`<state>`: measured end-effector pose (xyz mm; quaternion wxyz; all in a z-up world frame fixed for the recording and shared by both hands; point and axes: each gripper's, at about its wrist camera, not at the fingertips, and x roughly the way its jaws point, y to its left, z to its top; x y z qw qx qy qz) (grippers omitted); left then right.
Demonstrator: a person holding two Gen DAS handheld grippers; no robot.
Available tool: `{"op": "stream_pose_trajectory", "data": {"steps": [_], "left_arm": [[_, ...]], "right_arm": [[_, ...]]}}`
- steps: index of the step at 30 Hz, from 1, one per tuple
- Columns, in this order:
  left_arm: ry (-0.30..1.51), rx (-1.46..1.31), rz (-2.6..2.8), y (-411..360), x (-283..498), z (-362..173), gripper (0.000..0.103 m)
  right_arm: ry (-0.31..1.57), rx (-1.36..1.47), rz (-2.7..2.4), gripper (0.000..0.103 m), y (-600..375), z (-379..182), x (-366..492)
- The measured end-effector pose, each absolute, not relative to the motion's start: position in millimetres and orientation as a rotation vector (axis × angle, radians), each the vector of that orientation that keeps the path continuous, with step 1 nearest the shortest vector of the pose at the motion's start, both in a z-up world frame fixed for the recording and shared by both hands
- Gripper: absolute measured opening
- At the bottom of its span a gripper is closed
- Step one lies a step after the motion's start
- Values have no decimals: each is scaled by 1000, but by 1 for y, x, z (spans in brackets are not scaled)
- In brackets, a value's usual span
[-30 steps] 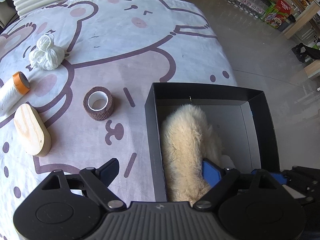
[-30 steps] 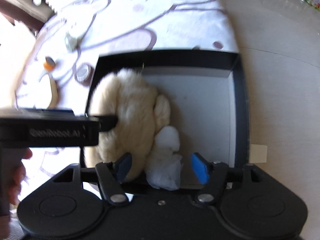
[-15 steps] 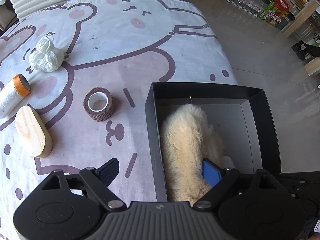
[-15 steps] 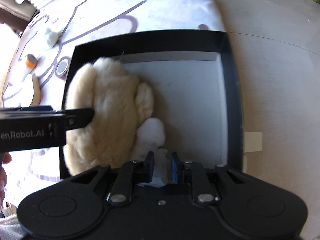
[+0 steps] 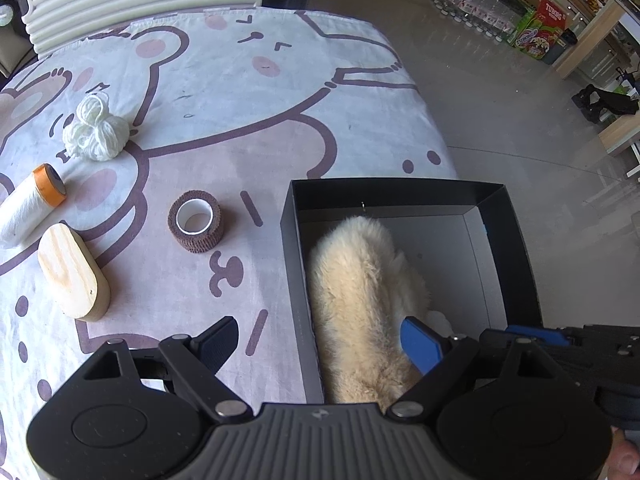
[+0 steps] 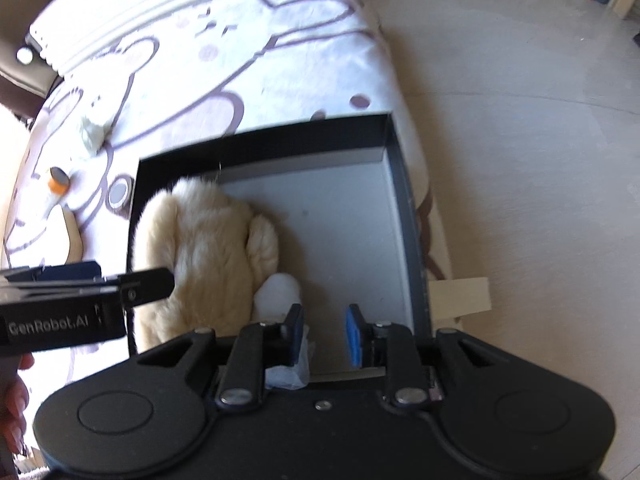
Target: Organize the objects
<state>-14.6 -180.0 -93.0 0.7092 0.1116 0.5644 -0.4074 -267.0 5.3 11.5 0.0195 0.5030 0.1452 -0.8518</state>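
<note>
Left wrist view: the left gripper (image 5: 324, 340) hangs with its fingers spread wide, as it did a second ago, straddling the near-left wall of the black box (image 5: 516, 236). The cream fluffy toy (image 5: 360, 292) lies inside between the fingers, against the right-hand one. Ahead of the left finger, on the bear-print cloth (image 5: 240, 92), wait the brown tape roll (image 5: 195, 221), wooden block (image 5: 72, 276), thread spool (image 5: 28, 208) and white yarn (image 5: 96, 133).

Right wrist view: the right gripper (image 6: 323, 332), nearly closed half a second ago, now stands parted again and empty. The white crumpled wad (image 6: 280, 292) lies in the box beside and under the left finger, touching the toy. That looks like a finished drop, so the items left on the cloth probably come next.
</note>
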Motion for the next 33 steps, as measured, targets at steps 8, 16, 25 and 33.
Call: {"op": "stream_pose_trajectory", "data": {"steps": [8,16,25,33], "left_arm": [[1196,240,-911,-165,-24,-72,88],[1137,214,-914,-150,-35,-50,88],[1057,192,-911,-128,-47,-26,88],[1007,186,-898,-111,-53,-12,91]], "right_arm": [[396,1428,-2727,25,4,32,-249],[420,1331,-2773,25,4,49,-223],[462,1188,-2824,29,0,69,-192],[506,1094,-2890,43,-3,81,-171]]}}
